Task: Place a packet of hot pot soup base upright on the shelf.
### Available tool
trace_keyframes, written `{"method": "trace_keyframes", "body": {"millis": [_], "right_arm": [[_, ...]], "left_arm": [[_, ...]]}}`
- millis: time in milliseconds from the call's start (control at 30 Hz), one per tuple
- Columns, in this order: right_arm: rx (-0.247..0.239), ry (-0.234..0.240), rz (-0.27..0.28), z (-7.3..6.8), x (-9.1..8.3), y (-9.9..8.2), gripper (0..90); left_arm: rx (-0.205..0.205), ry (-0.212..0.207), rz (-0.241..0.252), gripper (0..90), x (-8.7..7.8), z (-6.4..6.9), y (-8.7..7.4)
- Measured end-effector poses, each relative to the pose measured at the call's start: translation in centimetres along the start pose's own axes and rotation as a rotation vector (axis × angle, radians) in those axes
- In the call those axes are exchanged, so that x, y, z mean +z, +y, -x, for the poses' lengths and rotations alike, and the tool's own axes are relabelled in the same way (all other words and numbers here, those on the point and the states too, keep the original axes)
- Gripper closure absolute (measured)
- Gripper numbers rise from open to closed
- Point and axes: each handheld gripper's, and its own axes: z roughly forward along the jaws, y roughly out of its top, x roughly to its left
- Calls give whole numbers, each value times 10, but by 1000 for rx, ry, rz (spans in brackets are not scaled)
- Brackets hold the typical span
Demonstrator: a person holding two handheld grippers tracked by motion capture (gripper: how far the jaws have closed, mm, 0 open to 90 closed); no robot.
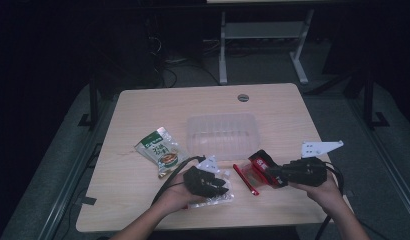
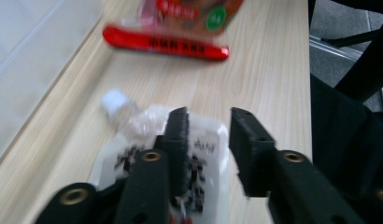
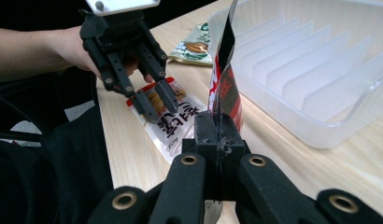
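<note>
A white spouted pouch [image 2: 206, 142] with dark print lies flat on the wooden table near the front edge, its white cap [image 2: 112, 100] pointing away. My left gripper [image 2: 209, 116] hovers just over it with the jaws apart and nothing pinched; in the high view it [image 1: 220, 186] sits above the pouch [image 1: 218, 199]. My right gripper [image 3: 217, 123] is shut on the edge of a red and black packet [image 3: 225, 88], which stands upright, lifted off the table. From above, that packet [image 1: 258, 167] hangs left of the right gripper [image 1: 269, 172].
A clear ribbed plastic tray [image 1: 220, 132] stands mid-table, close beyond the red packet [image 3: 320, 70]. A green snack packet [image 1: 160, 150] lies to the left. The table's front edge is close below both hands.
</note>
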Motion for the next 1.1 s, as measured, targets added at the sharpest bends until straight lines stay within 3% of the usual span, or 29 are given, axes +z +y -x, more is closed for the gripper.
{"method": "trace_keyframes", "body": {"millis": [200, 400, 800, 867, 933, 1100], "right_arm": [[-19, -12, 16, 0, -3, 9, 900], [-32, -25, 24, 1, -2, 20, 900], [-23, -26, 50, 7, 0, 38, 900], [-22, -33, 48, 7, 1, 41, 900], [-26, -39, 50, 8, 2, 44, 900], [-28, -47, 56, 11, 5, 54, 900]], "left_arm": [[-22, -1, -3, 485, -17, -2, -16], [-66, 43, 19, 378, -42, -10, -38], [-117, 123, 35, 318, -78, -21, -76], [-150, 141, 46, 314, -87, -23, -88], [-156, 154, 49, 306, -93, -25, -95], [-169, 192, 61, 300, -104, -28, -101]]}}
